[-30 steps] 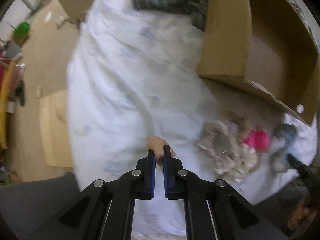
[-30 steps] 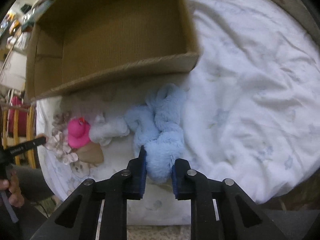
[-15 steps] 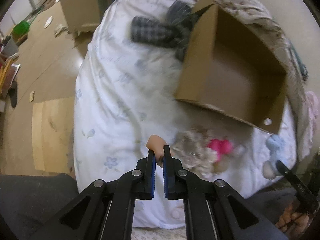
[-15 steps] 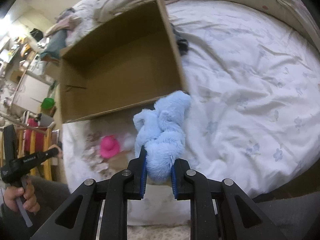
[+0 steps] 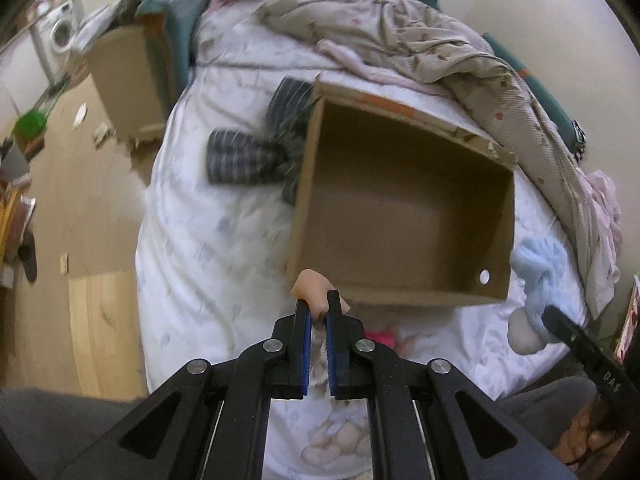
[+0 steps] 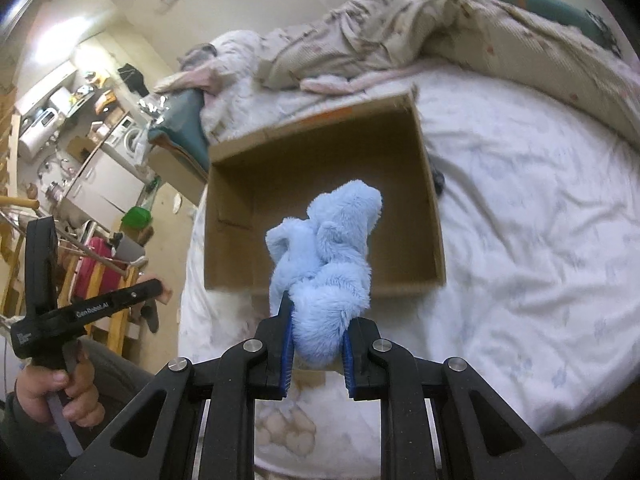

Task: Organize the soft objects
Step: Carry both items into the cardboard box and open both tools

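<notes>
My left gripper [image 5: 318, 304] is shut on a small peach soft toy [image 5: 312, 286], held in the air just before the near wall of the open cardboard box [image 5: 404, 200]. My right gripper [image 6: 316, 316] is shut on a fluffy light-blue plush [image 6: 328, 252], lifted above the box's near wall [image 6: 404, 290]; the box inside is bare. The blue plush also shows at the right in the left wrist view [image 5: 538, 268]. A pink toy [image 5: 380, 336] lies on the bed below the left gripper, mostly hidden by its fingers.
The box stands on a white bed sheet [image 6: 532, 240]. A dark plaid cloth [image 5: 244, 156] lies left of the box. Crumpled beige bedding [image 5: 440, 40] piles behind it. A second cardboard box [image 5: 128, 80] stands off the bed's left side, above the wooden floor [image 5: 80, 200].
Both grippers have risen from the bed with their toys and moved toward the box. The blue plush left the sheet and now hangs over the box's near edge.
</notes>
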`<action>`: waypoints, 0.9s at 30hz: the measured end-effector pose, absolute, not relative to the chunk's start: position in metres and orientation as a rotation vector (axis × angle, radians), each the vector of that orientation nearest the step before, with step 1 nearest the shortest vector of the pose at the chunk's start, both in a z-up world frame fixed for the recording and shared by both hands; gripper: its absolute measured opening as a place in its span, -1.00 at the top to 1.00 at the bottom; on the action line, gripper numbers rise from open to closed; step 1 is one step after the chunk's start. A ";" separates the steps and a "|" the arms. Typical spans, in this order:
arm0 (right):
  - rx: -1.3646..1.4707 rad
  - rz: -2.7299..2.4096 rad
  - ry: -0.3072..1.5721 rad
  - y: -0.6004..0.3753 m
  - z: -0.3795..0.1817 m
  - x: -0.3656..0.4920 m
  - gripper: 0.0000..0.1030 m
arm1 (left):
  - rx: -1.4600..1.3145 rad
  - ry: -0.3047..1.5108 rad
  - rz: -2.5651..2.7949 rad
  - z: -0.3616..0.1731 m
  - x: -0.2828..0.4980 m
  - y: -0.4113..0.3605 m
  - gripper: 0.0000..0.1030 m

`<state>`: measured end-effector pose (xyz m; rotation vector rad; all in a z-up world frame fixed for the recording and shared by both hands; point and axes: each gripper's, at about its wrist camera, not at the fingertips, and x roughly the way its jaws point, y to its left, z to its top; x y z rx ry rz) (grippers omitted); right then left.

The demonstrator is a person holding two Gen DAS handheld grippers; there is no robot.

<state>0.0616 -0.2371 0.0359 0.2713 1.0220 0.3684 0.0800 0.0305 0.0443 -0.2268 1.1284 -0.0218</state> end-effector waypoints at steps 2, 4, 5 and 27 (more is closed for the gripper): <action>0.260 0.377 1.002 -0.234 0.041 0.071 0.59 | -0.213 1.119 -0.042 0.046 0.093 0.022 0.88; 0.251 0.376 0.989 -0.232 0.042 0.084 0.59 | -0.194 1.115 -0.052 0.044 0.104 0.015 0.88; 0.249 0.375 0.986 -0.230 0.042 0.088 0.59 | -0.184 1.109 -0.053 0.044 0.111 0.012 0.88; 0.201 0.339 1.092 -0.207 -0.038 0.148 0.59 | -0.122 1.129 -0.080 -0.038 0.165 -0.013 0.87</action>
